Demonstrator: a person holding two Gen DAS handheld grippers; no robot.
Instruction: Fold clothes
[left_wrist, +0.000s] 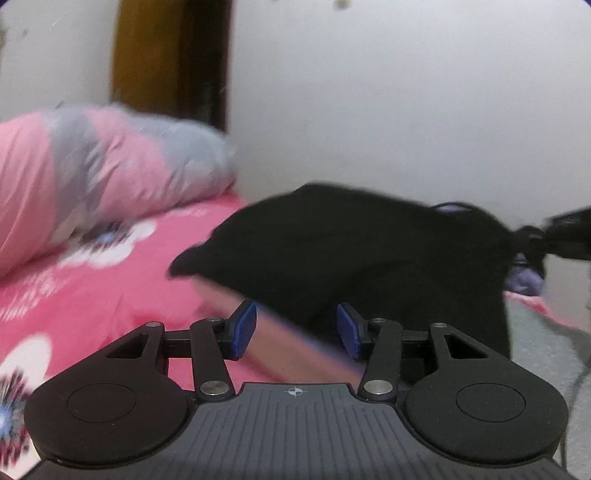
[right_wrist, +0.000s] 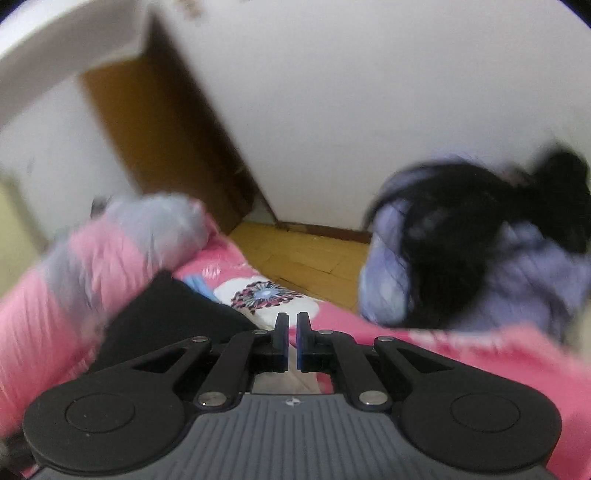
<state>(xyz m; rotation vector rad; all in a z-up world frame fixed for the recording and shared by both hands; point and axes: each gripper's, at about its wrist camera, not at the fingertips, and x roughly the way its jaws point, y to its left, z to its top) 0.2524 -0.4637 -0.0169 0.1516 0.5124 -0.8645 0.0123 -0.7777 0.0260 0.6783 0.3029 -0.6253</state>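
A black garment lies bunched on the pink flowered bed sheet, just beyond my left gripper, which is open and empty, its blue pads apart. In the right wrist view my right gripper is shut with nothing visible between its pads, low over the sheet. A black cloth lies to its left. A blurred pile of lilac and black clothes sits at the right. The other gripper's dark tip shows at the far right of the left view.
A pink and grey quilt is heaped at the left of the bed; it also shows in the right wrist view. A white wall and a brown door stand behind. Wooden floor lies past the bed edge.
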